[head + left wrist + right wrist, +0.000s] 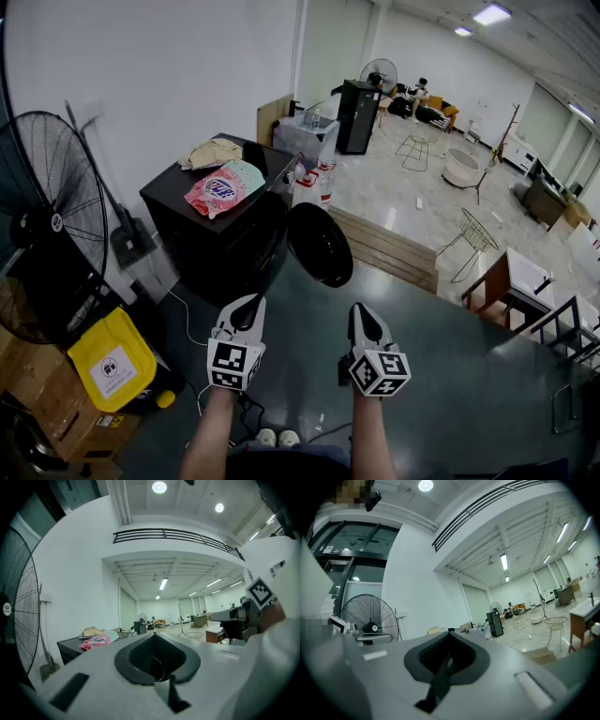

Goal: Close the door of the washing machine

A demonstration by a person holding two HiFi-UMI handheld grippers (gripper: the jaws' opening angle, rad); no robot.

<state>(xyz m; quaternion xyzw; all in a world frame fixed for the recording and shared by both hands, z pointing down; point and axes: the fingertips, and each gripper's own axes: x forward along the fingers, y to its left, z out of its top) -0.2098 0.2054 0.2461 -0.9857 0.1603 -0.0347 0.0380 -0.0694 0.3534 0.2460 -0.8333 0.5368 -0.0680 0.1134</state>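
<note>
As the head view shows: washing machine (220, 234) by the wall, door (321, 244) swung open, left gripper (246, 307) and right gripper (364, 317) apart from it.
Left gripper view: jaws pressed together, empty.
Right gripper view: jaws pressed together, empty.

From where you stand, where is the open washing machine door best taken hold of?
Probably the free rim of the door, coming from the right in the head view: it stands swung out from the washing machine, so that edge is clear.
</note>
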